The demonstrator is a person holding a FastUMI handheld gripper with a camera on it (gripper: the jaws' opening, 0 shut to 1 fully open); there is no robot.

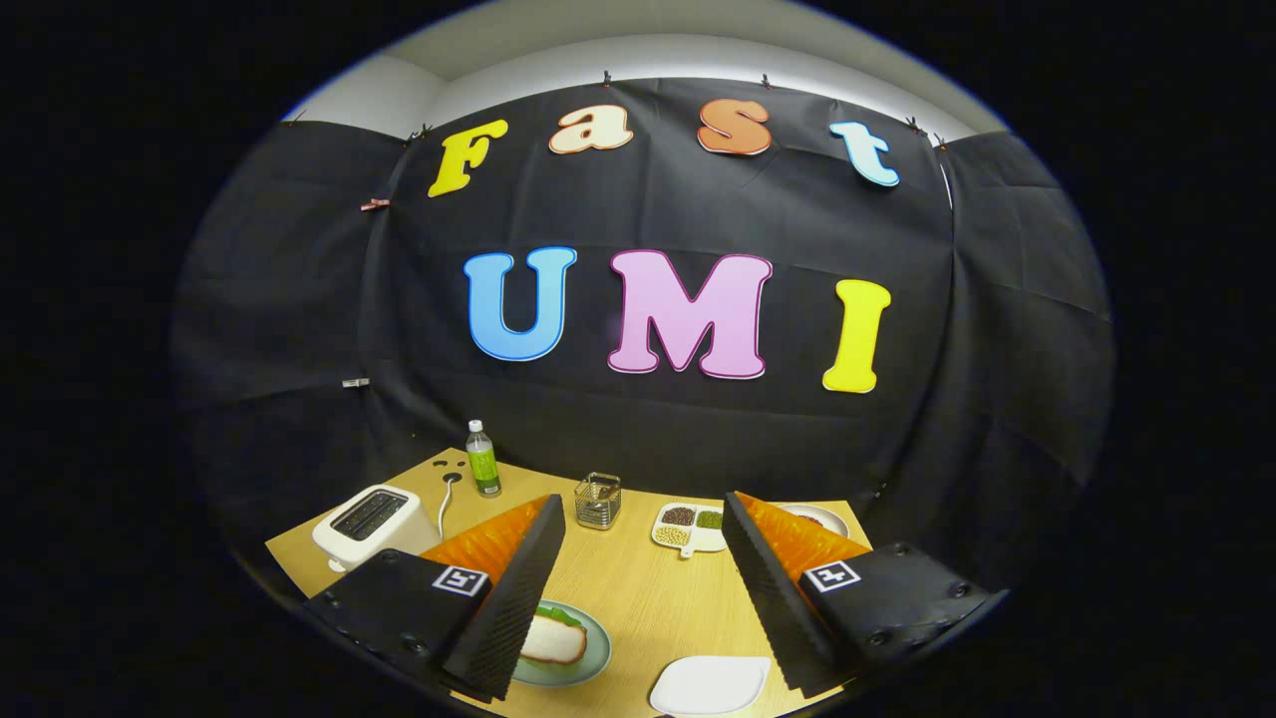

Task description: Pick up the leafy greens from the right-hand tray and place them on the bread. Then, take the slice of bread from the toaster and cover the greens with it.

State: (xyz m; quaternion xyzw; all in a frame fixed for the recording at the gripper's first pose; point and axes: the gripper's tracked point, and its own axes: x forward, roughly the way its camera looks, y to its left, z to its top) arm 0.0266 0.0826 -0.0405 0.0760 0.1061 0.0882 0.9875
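Note:
My gripper (pixel 643 501) hangs open above the wooden table (pixel 638 598), with nothing between its fingers. Beside the left finger, a pale green plate (pixel 588 663) carries a slice of bread (pixel 553 640). A strip of leafy green (pixel 560 615) peeks out at the bread's far edge, and the left finger hides part of the plate. An empty white tray (pixel 710 684) lies between the fingers, nearer the right one. The white toaster (pixel 367 524) stands beyond the left finger at the table's left side. Its top slots look dark, and I cannot tell what is in them.
At the table's far side stand a green-labelled bottle (pixel 482 460), a small wire basket (pixel 598 500) and a white divided dish (pixel 688 526) of beans. A white plate (pixel 819 516) shows partly behind the right finger. The toaster's cord (pixel 445 499) runs toward the bottle.

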